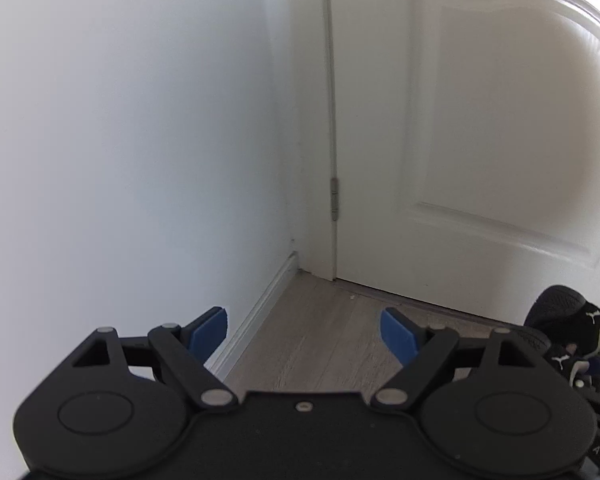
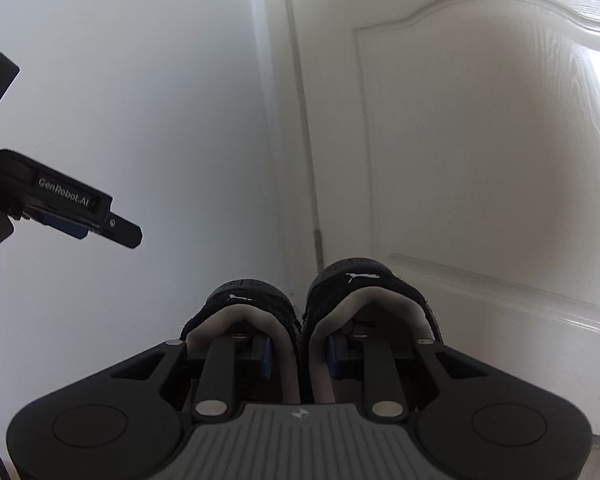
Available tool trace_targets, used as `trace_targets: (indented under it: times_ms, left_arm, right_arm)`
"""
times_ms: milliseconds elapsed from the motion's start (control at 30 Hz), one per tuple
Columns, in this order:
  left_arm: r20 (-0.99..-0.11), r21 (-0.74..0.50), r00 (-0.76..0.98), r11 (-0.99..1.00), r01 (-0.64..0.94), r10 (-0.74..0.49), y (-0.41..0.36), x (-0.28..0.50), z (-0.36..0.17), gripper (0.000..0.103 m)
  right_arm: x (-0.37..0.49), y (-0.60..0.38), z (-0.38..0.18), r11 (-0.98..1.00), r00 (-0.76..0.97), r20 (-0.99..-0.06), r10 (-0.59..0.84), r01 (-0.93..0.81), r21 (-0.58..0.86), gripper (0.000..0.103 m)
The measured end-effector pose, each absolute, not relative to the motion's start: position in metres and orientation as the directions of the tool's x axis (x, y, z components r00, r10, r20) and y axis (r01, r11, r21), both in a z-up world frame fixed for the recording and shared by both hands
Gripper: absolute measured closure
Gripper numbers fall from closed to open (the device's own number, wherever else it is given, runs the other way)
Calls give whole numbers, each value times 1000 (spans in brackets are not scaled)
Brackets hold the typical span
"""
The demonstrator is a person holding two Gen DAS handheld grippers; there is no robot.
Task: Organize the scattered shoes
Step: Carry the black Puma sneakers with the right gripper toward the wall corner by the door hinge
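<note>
Two black shoes with grey linings sit pinched together in the right hand-held gripper; the left gapes.

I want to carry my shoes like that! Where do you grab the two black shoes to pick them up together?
Grab them by the inner collar walls, from behind the heels. The black shoes sit side by side with openings facing the right tool, so one finger slips into each shoe and both pinch the two touching walls. The left tool is open and holds nothing.
</note>
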State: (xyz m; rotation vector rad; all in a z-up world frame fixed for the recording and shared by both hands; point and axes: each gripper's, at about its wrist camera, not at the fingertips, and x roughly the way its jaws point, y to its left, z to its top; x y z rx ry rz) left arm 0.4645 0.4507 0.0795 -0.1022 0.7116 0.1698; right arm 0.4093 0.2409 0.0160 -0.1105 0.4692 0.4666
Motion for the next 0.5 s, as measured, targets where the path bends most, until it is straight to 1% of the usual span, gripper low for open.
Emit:
trace_targets:
  times_ms: [33, 67, 133, 167, 200, 267, 367, 500]
  left_arm:
    - [-664, -50, 743, 987, -151, 80, 455, 473, 74, 19]
    - [-662, -91, 749, 992, -89, 6, 466, 482, 63, 19]
    - [-656, -131, 752, 991, -25, -67, 482, 493, 48, 19]
    - [-668, -137, 739, 991, -6, -88, 489, 500, 41, 21]
    - [-673, -143, 733, 990, 1, -98, 492, 502, 38, 23]
    - [-648, -182, 749, 983, 24, -138, 508, 501, 39, 23]
    - [-621, -191, 772, 981, 19, -136, 512, 495, 37, 22]
    - [-616, -205, 776, 979, 8, -135, 494, 479, 25, 22]
  right_arm:
    - [402, 249, 15, 908, 811, -450, 373, -420, -4, 75]
    - [396, 258, 13, 922, 831, -441, 340, -388, -19, 75]
    - [385, 276, 10, 943, 858, -432, 278, -329, -45, 76]
    - [380, 283, 9, 957, 868, -437, 238, -286, -48, 76]
    - [377, 289, 8, 967, 869, -447, 212, -253, -34, 76]
    - [363, 283, 5, 972, 869, -455, 192, -234, -38, 76]
    - [347, 286, 1, 966, 869, -451, 203, -254, -55, 76]
    - [344, 288, -10, 961, 852, -477, 216, -271, -49, 75]
